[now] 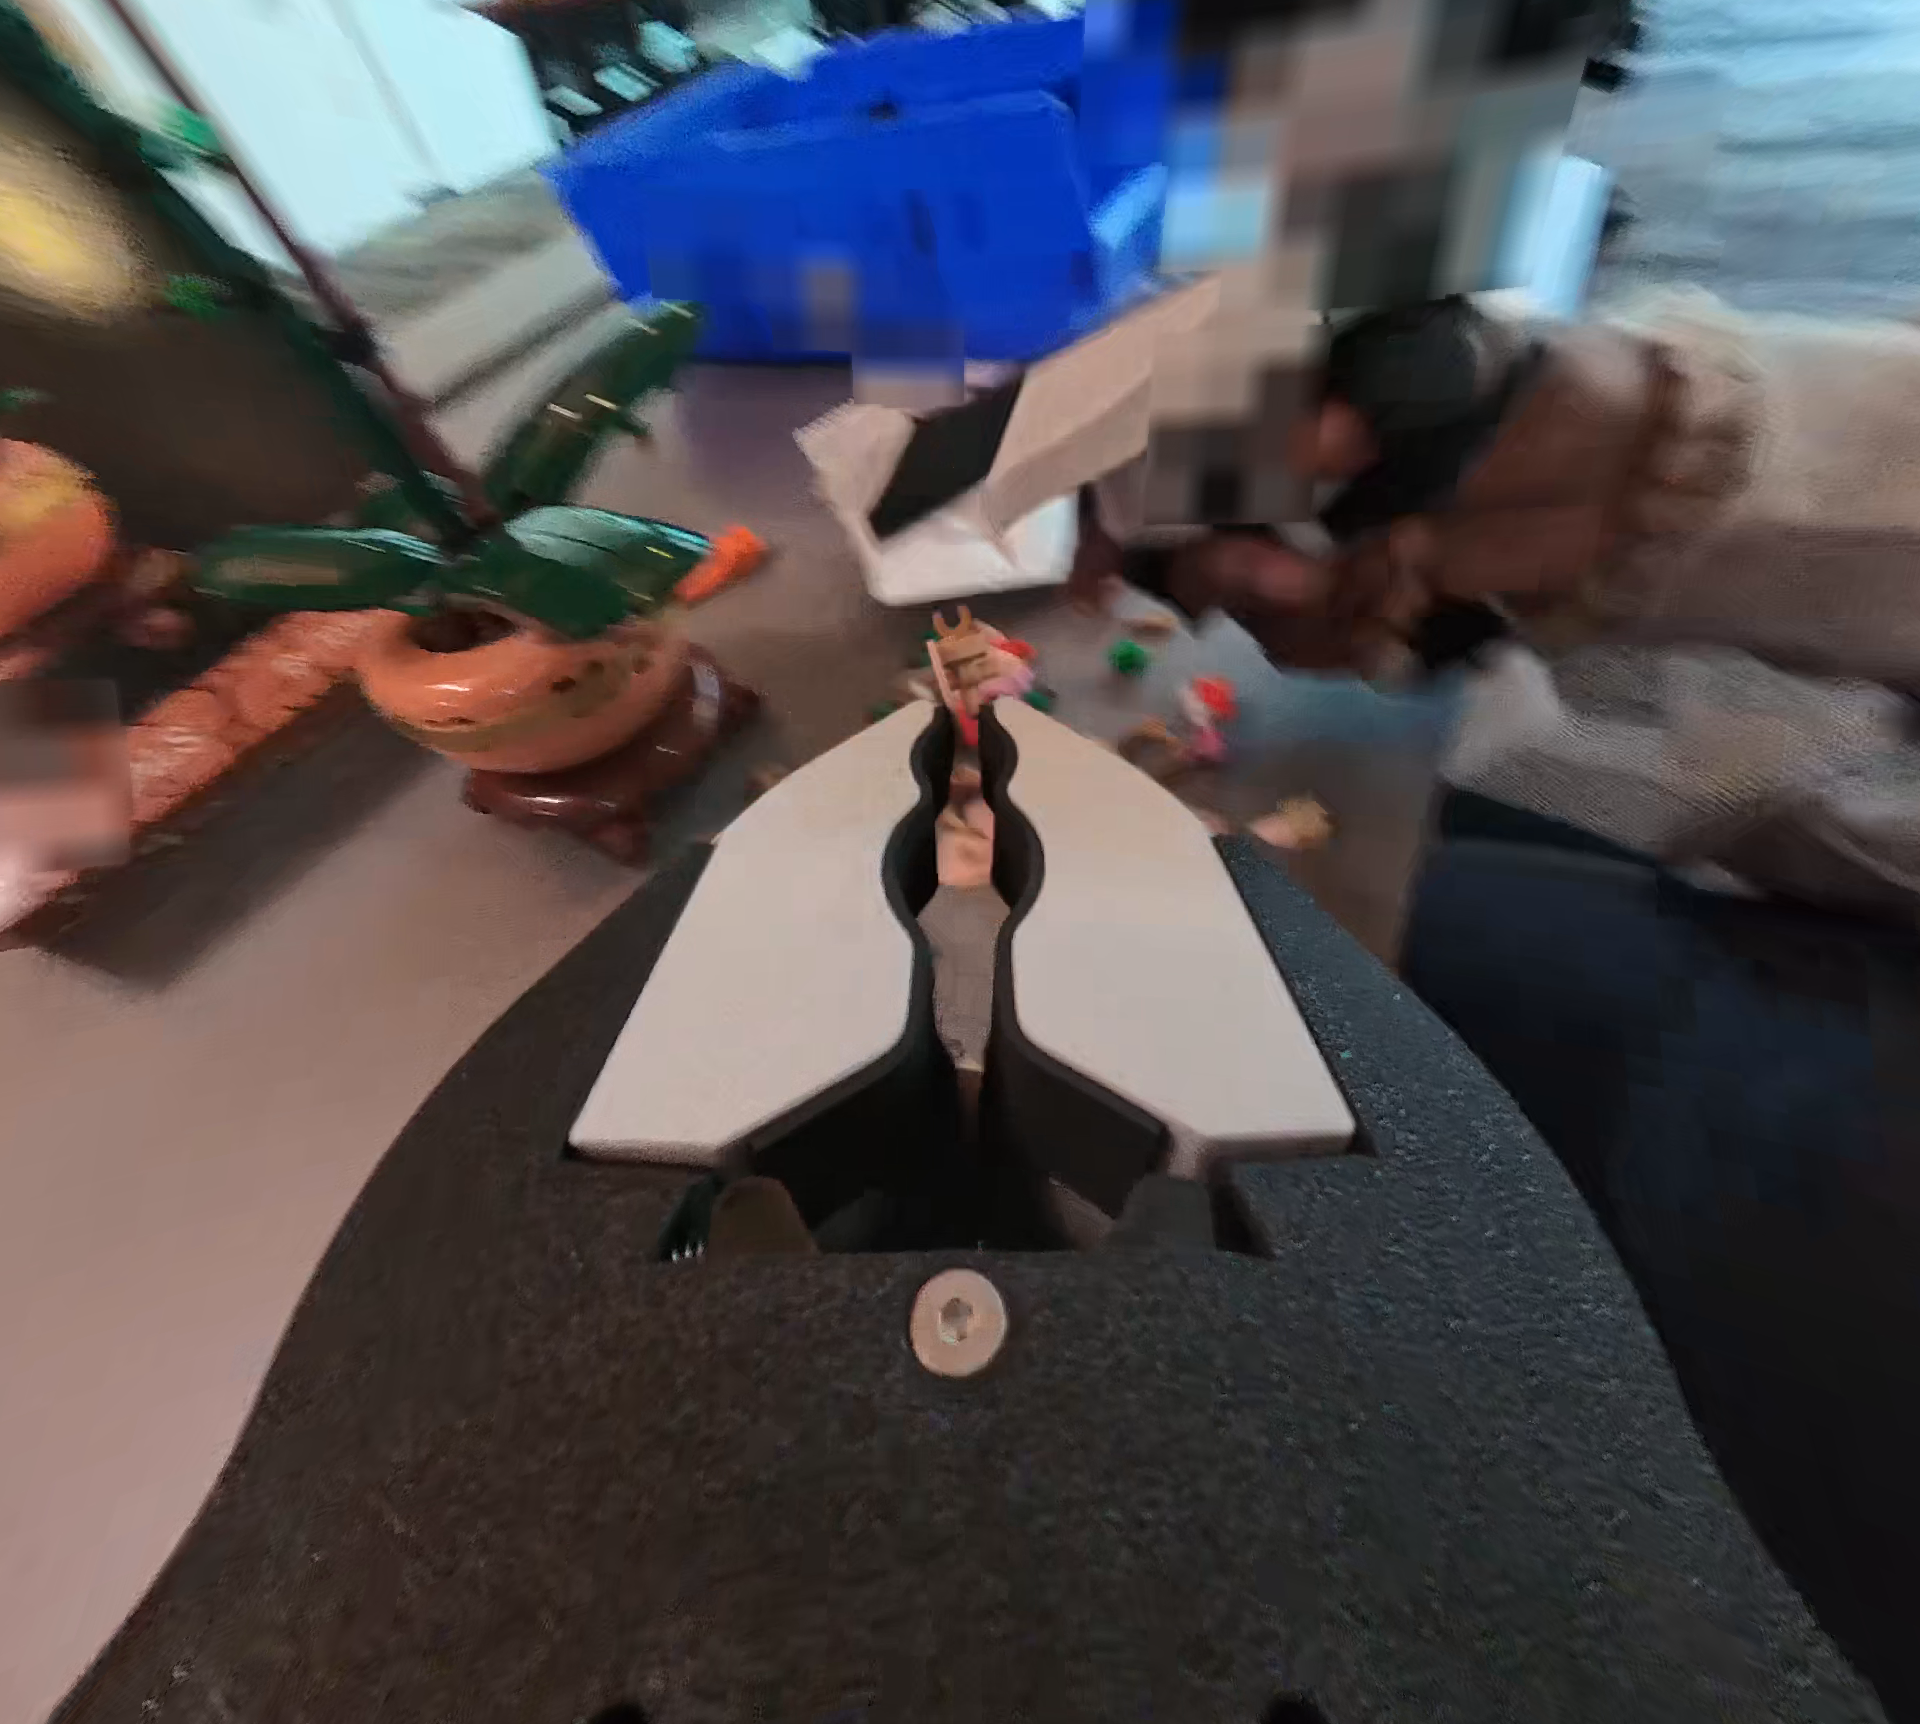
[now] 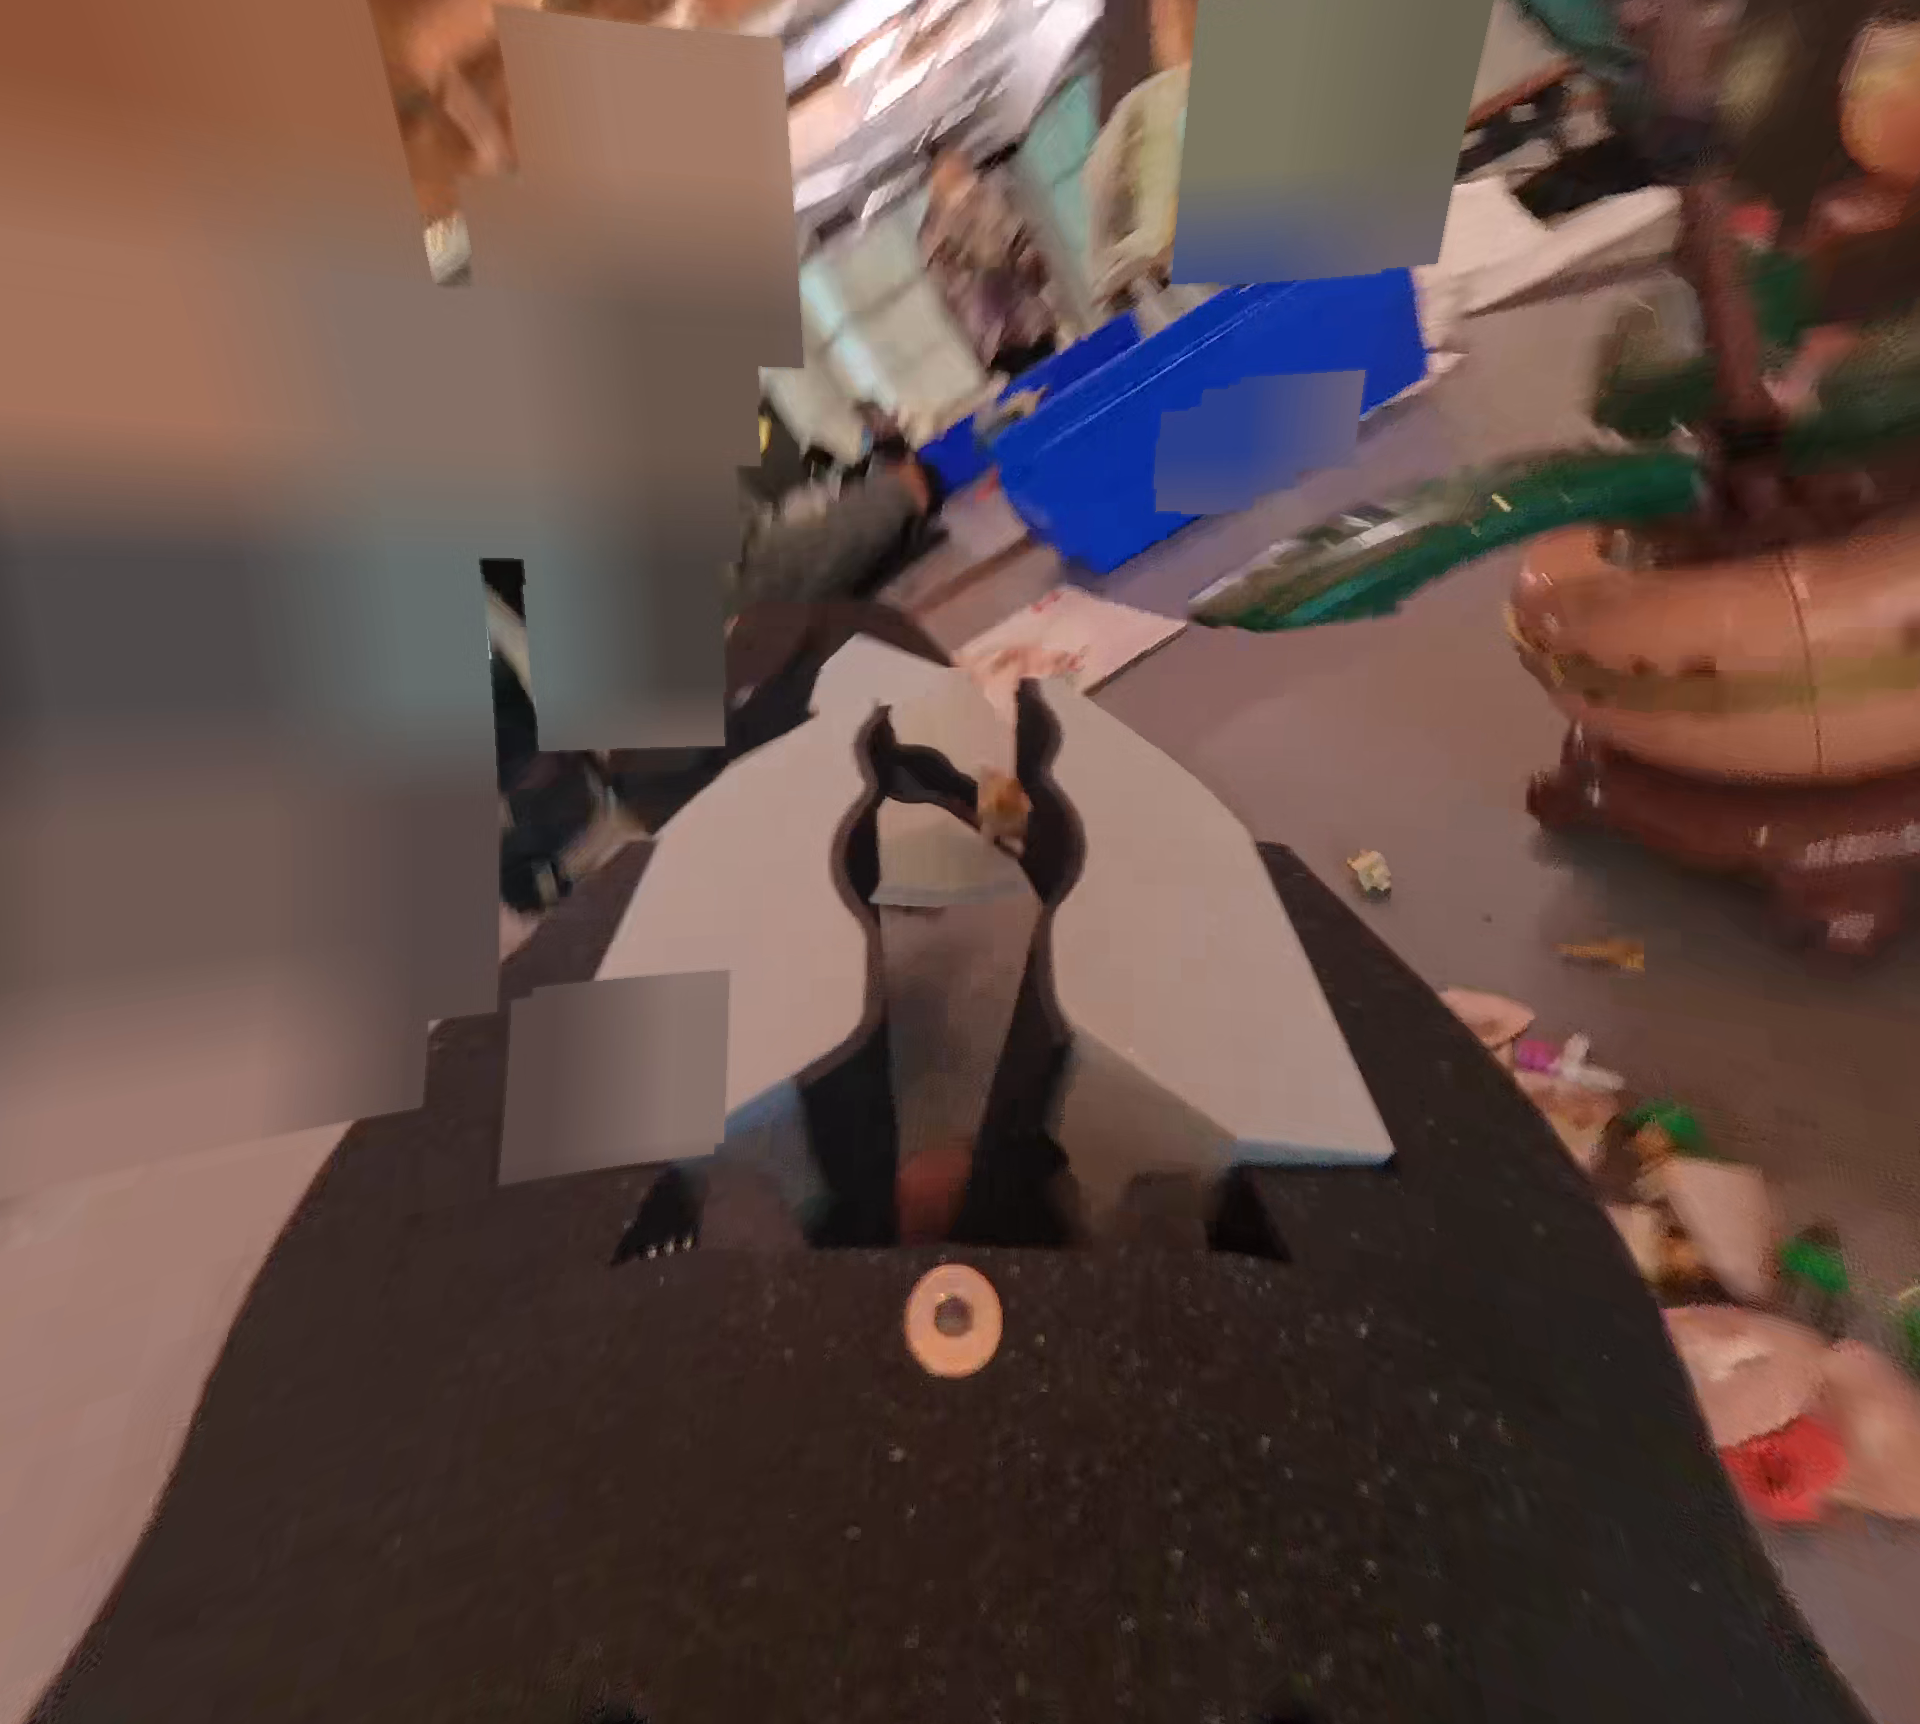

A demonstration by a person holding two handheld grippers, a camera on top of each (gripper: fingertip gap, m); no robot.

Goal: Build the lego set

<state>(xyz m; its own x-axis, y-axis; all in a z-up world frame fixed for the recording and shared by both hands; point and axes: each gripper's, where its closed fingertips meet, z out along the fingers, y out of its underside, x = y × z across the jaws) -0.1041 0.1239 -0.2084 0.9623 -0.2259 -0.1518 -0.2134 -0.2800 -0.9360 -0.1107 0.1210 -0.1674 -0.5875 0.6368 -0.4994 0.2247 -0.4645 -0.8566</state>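
My left gripper (image 1: 964, 718) is clenched on a small tan and pink lego piece (image 1: 964, 666), which sticks up past my fingertips above the grey desk (image 1: 260, 999). My right gripper (image 2: 956, 718) has its jaws somewhat apart, and a tiny tan piece (image 2: 1003, 804) sits against the inner face of one finger; the blur keeps me from telling whether it is truly pinched. The built lego plant (image 1: 520, 677), with dark green leaves in an orange-tan pot on a brown base, stands toward the desk's left side in my left view. Loose pieces (image 1: 1195, 708) in pink, red and green lie scattered on the desk beyond my left fingertips. A blue bin (image 1: 862, 220) stands at the far edge of the desk.
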